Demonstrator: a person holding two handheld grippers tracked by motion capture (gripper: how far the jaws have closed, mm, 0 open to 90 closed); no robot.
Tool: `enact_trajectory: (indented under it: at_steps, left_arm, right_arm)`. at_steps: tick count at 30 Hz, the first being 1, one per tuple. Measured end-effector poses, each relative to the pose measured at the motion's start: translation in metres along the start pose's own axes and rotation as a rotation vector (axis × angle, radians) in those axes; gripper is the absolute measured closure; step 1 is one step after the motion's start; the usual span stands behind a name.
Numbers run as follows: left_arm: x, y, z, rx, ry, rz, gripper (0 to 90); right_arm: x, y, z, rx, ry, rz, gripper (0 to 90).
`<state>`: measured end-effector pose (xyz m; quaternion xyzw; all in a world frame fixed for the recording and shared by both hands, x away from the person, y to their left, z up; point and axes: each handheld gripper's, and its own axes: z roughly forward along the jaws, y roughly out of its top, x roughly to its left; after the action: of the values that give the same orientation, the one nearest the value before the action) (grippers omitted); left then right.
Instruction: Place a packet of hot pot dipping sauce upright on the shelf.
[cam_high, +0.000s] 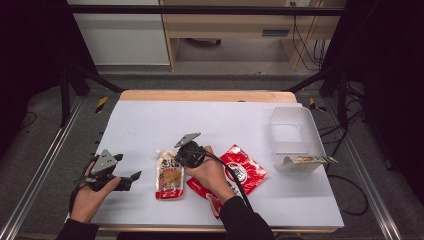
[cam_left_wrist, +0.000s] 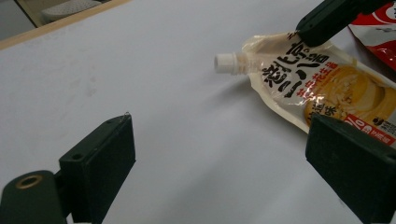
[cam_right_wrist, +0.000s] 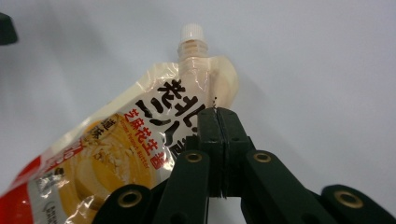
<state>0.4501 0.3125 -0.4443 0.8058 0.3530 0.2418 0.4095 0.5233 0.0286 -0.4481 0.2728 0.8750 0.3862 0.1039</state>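
Observation:
A spouted sauce pouch with a white cap lies flat on the white table, cap pointing away from me. My right gripper is at its upper right edge. In the right gripper view the jaws are pressed together on that edge of the pouch, just below the spout. My left gripper is held near the table's left front, left of the pouch. It stands open with only bare table between its jaws, and the pouch lies beyond the right jaw.
A red flat packet lies right of the pouch, partly under my right hand. A clear plastic bin stands at the right edge with a long wrapped packet across its near rim. The far left of the table is bare.

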Motion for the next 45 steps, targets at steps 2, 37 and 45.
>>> enact_trajectory:
  at_steps: [2, 37, 45]
  left_arm:
    - [0.001, 0.000, -0.001, 0.003, 0.001, 0.001, 8.1]
    - [0.001, 0.002, -0.001, -0.010, -0.015, -0.012, 9.4]
    - [-0.002, 0.006, -0.002, -0.033, -0.027, -0.009, 9.4]
  right_arm:
    - [0.002, 0.006, -0.011, -0.031, -0.004, -0.012, 90.0]
    - [0.006, 0.061, -0.083, -0.211, 0.042, -0.056, 90.0]
    - [0.003, 0.054, -0.103, -0.193, 0.019, -0.087, 90.0]
